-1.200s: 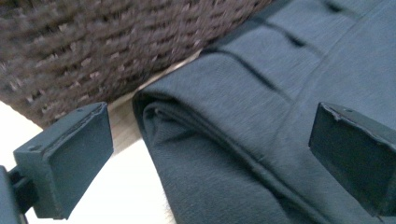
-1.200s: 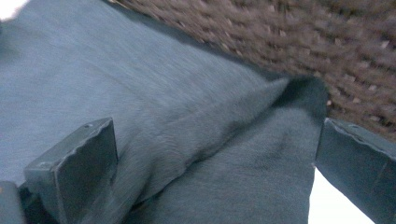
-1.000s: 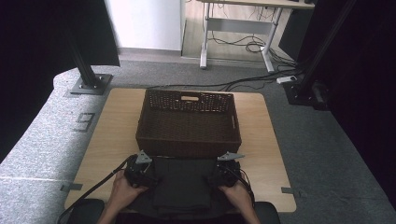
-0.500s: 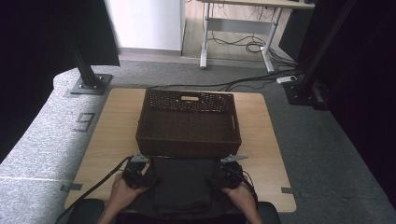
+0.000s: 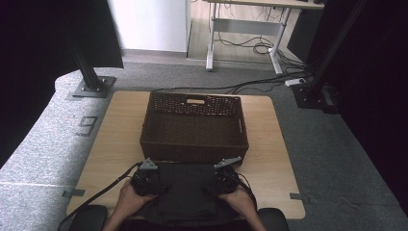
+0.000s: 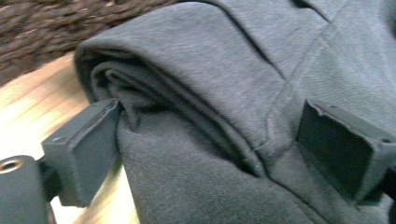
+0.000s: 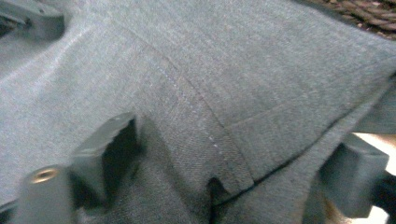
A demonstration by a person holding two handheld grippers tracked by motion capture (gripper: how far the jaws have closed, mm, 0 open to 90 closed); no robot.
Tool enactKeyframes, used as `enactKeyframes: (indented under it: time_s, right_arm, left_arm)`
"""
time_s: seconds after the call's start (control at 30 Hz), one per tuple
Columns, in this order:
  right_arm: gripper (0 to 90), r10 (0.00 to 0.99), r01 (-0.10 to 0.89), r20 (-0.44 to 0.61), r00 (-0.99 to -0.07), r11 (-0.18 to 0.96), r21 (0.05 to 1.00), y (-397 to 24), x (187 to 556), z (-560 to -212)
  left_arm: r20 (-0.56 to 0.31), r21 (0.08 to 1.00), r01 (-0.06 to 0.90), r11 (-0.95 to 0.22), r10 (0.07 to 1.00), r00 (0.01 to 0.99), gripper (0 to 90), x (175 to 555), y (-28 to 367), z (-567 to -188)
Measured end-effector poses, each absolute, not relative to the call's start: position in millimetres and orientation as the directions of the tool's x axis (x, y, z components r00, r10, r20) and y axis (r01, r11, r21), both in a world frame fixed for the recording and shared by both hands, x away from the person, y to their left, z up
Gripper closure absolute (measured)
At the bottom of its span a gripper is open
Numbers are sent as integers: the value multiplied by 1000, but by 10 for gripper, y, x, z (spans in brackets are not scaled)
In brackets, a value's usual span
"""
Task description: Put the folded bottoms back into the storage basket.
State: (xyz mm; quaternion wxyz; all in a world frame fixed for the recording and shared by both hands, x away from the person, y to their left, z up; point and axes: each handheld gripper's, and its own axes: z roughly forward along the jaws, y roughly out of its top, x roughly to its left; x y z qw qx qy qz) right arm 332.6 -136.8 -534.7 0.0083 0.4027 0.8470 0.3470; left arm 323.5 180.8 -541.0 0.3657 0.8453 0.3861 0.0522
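Folded dark grey cloth lay at the near edge of the wooden table, just in front of a brown woven basket that stood in the middle of the tabletop. The near wall of the basket sat right beside the far edge of the cloth.

The left gripper was at the left side of the cloth, held in the person's left hand. Its jaws had just been closing, and in the left gripper view the thick folded edge of the cloth sat between them, one pad against the layered fold and the other pressed on the top surface.

The right gripper was at the right side of the cloth, in the right hand. Its jaws had also just been closing; in the right gripper view the stitched seam edge of the cloth lay between them, with the fabric bunched against both pads.

A cable trailed from the left gripper across the table.
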Motion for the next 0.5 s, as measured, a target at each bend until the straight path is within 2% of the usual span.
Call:
enactKeyframes:
  time_s: [0.03,0.07,0.1,0.13,0.17,0.23,0.37,0.4,0.43,0.5]
  right_arm:
    - [227,685,675,268,-677,432,599,-1378,3327,-5348]
    - [296,685,683,287,-669,415,601,-1398,3324,-5347]
    - [296,685,683,287,-669,415,601,-1398,3324,-5347]
    - [335,679,684,297,-671,412,602,-1406,3325,-5350]
    - [432,669,700,339,-662,388,600,-1411,3322,-5362]
    - [459,668,699,339,-662,388,601,-1407,3320,-5364]
    - [522,671,692,322,-668,402,600,-1366,3297,-5358]
    - [545,670,695,331,-664,389,605,-1378,3290,-5365]
    - [545,670,695,331,-664,389,605,-1378,3290,-5365]
    - [601,670,688,336,-662,366,626,-1400,3260,-5355]
  left_arm:
    - [-196,659,612,-437,686,701,127,3226,1805,-5408]
    - [-201,658,614,-436,684,701,154,3209,1793,-5402]
    - [-201,658,614,-436,684,701,170,3209,1793,-5402]
    - [-207,657,616,-435,682,701,170,3198,1785,-5397]
    - [-220,658,620,-427,678,701,219,3184,1771,-5395]
    - [-233,661,621,-420,673,702,252,3178,1763,-5397]
    - [-277,655,646,-392,671,688,433,3157,1728,-5393]
    - [-305,646,662,-380,666,681,521,3157,1726,-5394]
    - [-305,646,662,-380,666,681,550,3157,1726,-5394]
    - [-302,654,655,-380,662,686,599,3139,1720,-5377]
